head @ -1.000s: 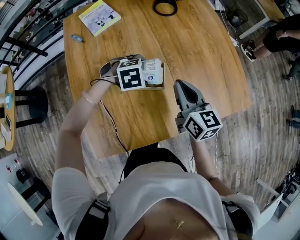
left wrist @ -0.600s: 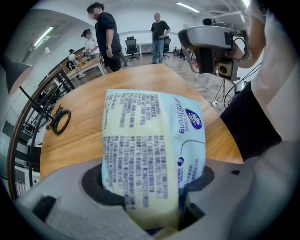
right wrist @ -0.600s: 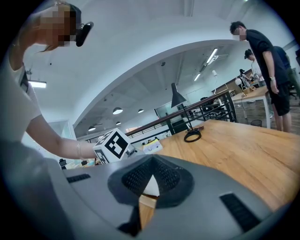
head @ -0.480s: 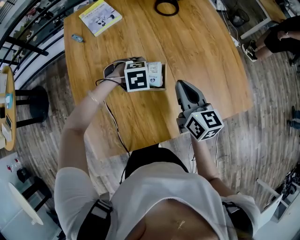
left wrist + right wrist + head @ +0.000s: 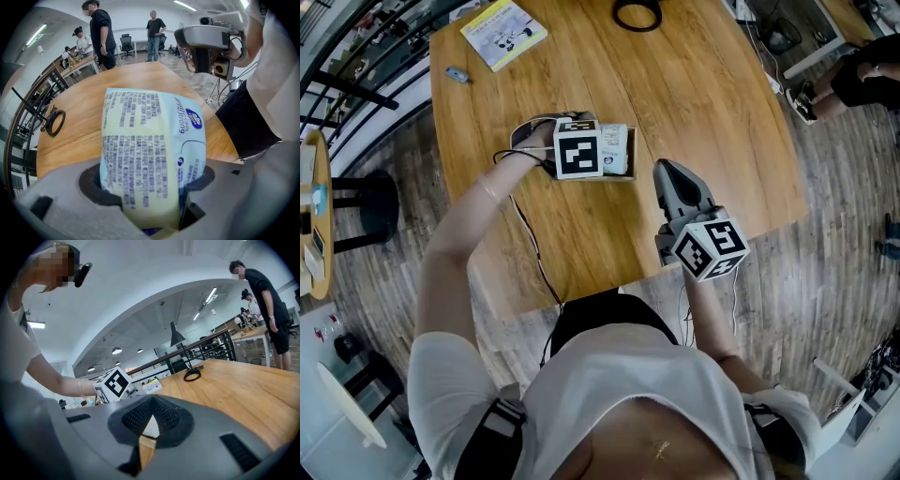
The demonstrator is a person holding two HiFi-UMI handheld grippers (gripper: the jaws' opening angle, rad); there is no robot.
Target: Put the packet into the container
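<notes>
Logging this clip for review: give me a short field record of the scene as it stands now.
left gripper: fingers closed on the packet
packet: above the container in the head view; contact unclear
right gripper: fingers together, empty, apart from the container
table: also holds a booklet and a black ring

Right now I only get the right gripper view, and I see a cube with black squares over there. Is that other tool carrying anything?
Observer: Yes, the left tool grips a pale yellow and blue packet between its jaws.
Operator: Where is it?
Observer: The head view shows it at a small brown box on the table; whether the packet is in the box or above it, I cannot tell.
</notes>
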